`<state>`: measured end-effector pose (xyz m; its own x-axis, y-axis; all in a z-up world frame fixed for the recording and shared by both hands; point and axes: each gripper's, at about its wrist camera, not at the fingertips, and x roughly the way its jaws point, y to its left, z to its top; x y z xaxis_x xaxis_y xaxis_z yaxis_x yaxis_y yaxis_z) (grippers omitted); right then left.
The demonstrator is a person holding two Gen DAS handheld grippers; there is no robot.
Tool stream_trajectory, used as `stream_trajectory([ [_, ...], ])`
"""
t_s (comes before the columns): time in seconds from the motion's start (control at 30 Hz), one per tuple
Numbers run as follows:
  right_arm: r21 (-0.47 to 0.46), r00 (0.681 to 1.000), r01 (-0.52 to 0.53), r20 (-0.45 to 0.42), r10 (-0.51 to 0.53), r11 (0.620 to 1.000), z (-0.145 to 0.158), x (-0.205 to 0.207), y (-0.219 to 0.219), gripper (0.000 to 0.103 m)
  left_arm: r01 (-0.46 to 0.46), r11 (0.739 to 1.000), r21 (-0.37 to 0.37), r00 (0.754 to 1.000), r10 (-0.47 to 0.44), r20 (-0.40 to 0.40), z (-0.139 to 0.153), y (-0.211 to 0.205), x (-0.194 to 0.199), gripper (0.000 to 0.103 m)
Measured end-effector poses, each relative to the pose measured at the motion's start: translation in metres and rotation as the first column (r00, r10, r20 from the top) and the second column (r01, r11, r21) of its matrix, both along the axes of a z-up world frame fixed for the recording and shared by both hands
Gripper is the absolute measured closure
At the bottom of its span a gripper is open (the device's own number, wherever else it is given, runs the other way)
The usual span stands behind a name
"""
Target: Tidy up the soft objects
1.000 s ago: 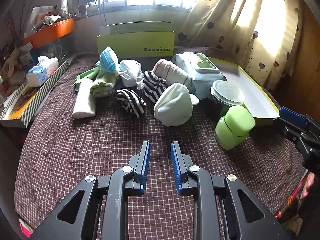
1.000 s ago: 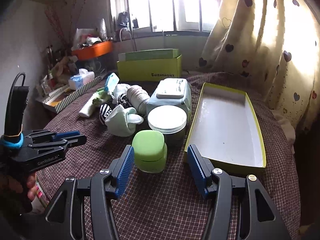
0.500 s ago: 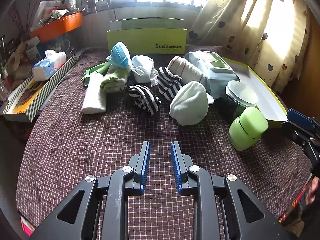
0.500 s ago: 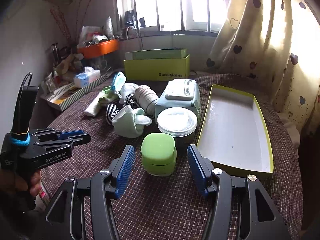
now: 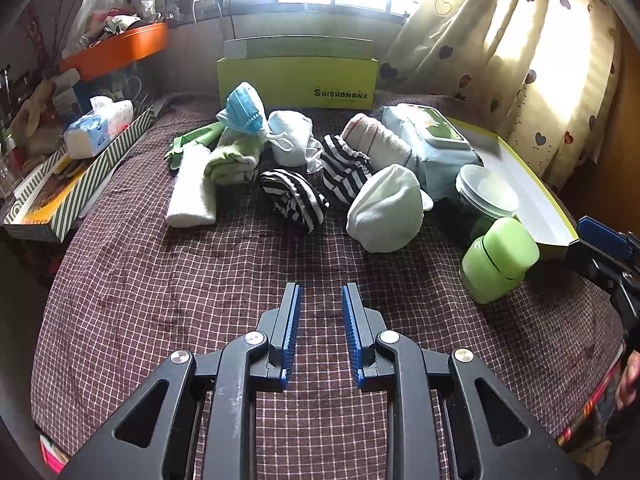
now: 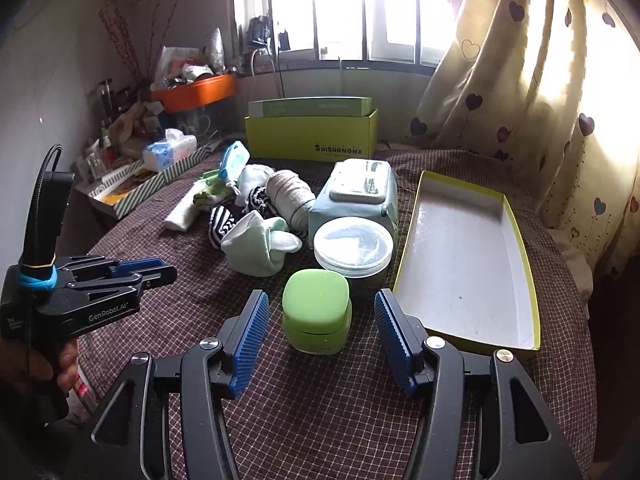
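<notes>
Soft things lie in a heap across the checked cloth: a pale green sock bundle, two striped socks, a rolled towel, a white cloth, a green cloth, a blue mask and a white mask. My left gripper is open a little and empty, hovering over the cloth short of the heap. My right gripper is open wide and empty, its fingers either side of a green jar. The sock bundle lies beyond it to the left.
An empty shallow lid tray lies at the right. A wet-wipes pack, a round lidded tub and a green box stand behind. A striped tray with tissues sits at the left edge.
Both grippers have drifted slightly, so the heap sits a little further right and lower in the left view. The right view has risen slightly. Neither jaw has changed.
</notes>
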<state>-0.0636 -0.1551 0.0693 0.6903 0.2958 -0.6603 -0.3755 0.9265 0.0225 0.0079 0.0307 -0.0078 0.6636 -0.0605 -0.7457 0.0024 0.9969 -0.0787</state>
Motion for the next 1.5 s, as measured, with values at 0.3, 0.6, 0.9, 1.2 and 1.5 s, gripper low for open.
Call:
stream_trajectory([
  [0.3, -0.015, 1.0, -0.017, 0.0, 0.017, 1.0, 0.003, 0.002, 0.009, 0.048, -0.011, 1.0, -0.008, 1.0, 0.011, 0.0, 0.0, 0.007, 0.001, 0.08],
  [0.6, -0.027, 0.999, -0.038, -0.001, 0.038, 0.999, 0.004, 0.004, 0.019, 0.048, -0.013, 1.0, -0.013, 1.0, 0.014, 0.005, 0.002, 0.012, 0.002, 0.081],
  [0.9, -0.036, 0.999, -0.05, -0.004, 0.05, 0.998, 0.004, 0.006, 0.025, 0.048, -0.009, 1.0, -0.018, 1.0, 0.009, 0.003, 0.001, 0.013, 0.005, 0.081],
  [1.2, -0.051, 0.998, -0.068, -0.014, 0.068, 0.996, 0.002, 0.01, 0.034, 0.048, -0.019, 0.999, -0.029, 1.0, 0.019, -0.007, -0.003, 0.017, 0.009, 0.081],
  [1.5, -0.06, 0.995, -0.099, -0.023, 0.097, 0.993, 0.0, 0.017, 0.047, 0.048, -0.032, 0.999, -0.034, 0.999, 0.031, -0.013, -0.006, 0.025, 0.012, 0.081],
])
